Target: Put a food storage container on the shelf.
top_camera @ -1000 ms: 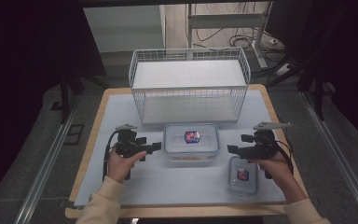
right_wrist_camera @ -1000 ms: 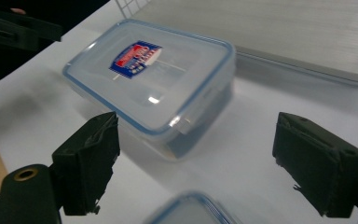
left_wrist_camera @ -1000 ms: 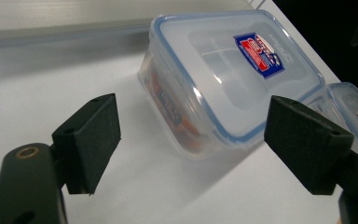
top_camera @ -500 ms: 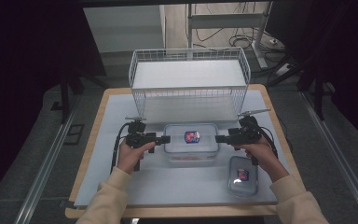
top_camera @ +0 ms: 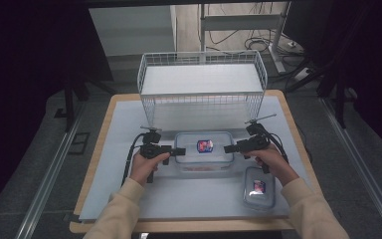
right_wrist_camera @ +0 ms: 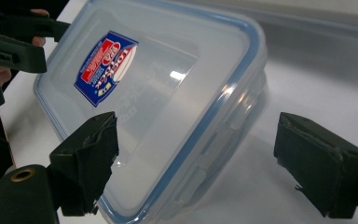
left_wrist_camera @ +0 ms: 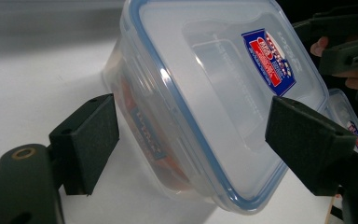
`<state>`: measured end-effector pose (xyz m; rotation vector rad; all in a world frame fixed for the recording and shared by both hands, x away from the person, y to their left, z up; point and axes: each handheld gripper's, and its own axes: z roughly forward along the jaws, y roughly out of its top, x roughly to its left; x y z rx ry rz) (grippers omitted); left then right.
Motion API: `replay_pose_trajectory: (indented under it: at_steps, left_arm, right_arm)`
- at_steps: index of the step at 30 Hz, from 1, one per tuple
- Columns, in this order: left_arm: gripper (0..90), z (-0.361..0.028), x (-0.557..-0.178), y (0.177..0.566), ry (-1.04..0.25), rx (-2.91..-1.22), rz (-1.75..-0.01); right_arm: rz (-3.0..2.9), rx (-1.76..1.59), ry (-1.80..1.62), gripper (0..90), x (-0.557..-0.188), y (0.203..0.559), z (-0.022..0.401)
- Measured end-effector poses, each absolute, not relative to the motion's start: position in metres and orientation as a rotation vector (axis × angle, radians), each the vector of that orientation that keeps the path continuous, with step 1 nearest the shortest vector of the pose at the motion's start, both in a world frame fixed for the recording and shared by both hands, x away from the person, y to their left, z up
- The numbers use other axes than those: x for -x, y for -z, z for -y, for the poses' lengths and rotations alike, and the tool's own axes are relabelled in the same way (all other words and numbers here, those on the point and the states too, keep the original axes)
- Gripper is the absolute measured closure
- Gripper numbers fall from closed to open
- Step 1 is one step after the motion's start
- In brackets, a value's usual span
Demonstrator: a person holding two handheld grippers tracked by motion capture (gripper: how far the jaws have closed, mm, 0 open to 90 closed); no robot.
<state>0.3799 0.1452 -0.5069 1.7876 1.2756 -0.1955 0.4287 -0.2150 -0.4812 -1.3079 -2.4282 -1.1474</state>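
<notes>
A large clear lidded container (top_camera: 204, 149) with a blue seal and a red-and-blue label sits mid-table. My left gripper (top_camera: 179, 151) points at its left end, my right gripper (top_camera: 227, 148) at its right end. In the left gripper view the container (left_wrist_camera: 214, 93) lies between the open jaws, and my left gripper (left_wrist_camera: 196, 140) is not clamped on it. The right gripper view has the same container (right_wrist_camera: 158, 93) lying between the spread jaws of my right gripper (right_wrist_camera: 205, 163). A smaller lidded container (top_camera: 258, 188) rests near the right forearm.
A white wire basket (top_camera: 201, 87) stands just behind the large container, on the grey mat (top_camera: 119, 129) that covers the wooden table. Dark floor and metal rails surround the table on both sides.
Both grippers have moved inward from the table's sides to the two ends of the large container. The right hand came forward past the small container. Neither container has shifted.
</notes>
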Motion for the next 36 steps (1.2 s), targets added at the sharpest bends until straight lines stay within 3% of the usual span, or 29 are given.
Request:
replay_pose_trajectory:
  at_steps: [11, 14, 26, 36]
  left_arm:
    - [21.1, -0.140, -0.386, 0.517, 0.309, -1.768, -1.246]
    - [20.6, -0.140, -0.386, 0.516, 0.308, -1.767, -1.250]
    - [34.7, -0.149, -0.382, 0.514, 0.321, -1.721, -1.253]
    - [40.3, -0.151, -0.374, 0.510, 0.293, -1.714, -1.233]
  right_arm:
    - [2.303, 1.258, 1.073, 20.7, -0.438, 0.492, 0.210]
    - [2.294, 1.270, 1.064, 23.5, -0.438, 0.491, 0.210]
    - [2.272, 1.279, 1.092, 33.2, -0.434, 0.487, 0.218]
    - [2.296, 1.260, 1.139, 39.3, -0.424, 0.482, 0.222]
